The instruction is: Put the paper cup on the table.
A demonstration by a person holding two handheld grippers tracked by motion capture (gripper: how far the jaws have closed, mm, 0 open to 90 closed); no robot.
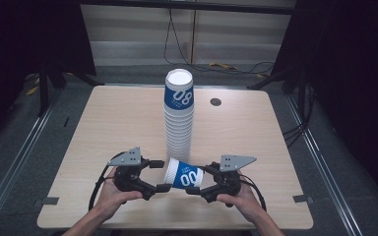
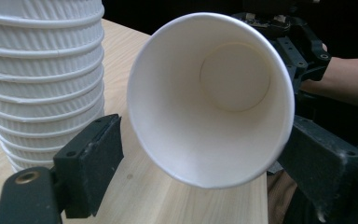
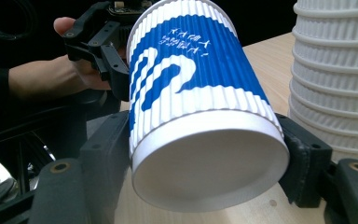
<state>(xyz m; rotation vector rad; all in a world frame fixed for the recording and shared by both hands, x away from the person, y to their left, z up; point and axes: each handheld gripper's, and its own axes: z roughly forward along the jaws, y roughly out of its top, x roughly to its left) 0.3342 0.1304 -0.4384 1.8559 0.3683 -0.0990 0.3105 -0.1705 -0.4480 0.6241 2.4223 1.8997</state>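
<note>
Held sideways just above the table (image 1: 118,123), close in front of the stack of cups (image 1: 179,123): 1 ribbed paper cup (image 1: 184,175), mouth toward the left gripper (image 1: 160,175), base toward the right gripper (image 1: 198,180). Right gripper clamped narrow on the base end, pads pressed on both sides of the bottom rim (image 3: 209,163). Left gripper spread wide around the open mouth (image 2: 209,100), 1 pad standing clear of the rim, the other close beside it; contact there hard to tell.

Likely trouble from here:
- Squeezing the mouth too hard with the left jaws: thin rim, easily bent oval or creased.
- Slipping at the base: tapered wall, grip near the very end, so a pull from the left could draw the cup out of the right pads.
- Knocking the stack: tall, narrow, just beside both grippers, so a sideways swing of the cup or a hand could tip it.
- Letting go on the right before the left has closed: cup dropped on the table and free to roll.

Writing: "00" in white on the blue band of the held cup; "08" on the top cup of the stack (image 1: 178,96). A short line of small white characters near the cup's rim (image 3: 185,40), not clear enough to read. No brand name legible.
</note>
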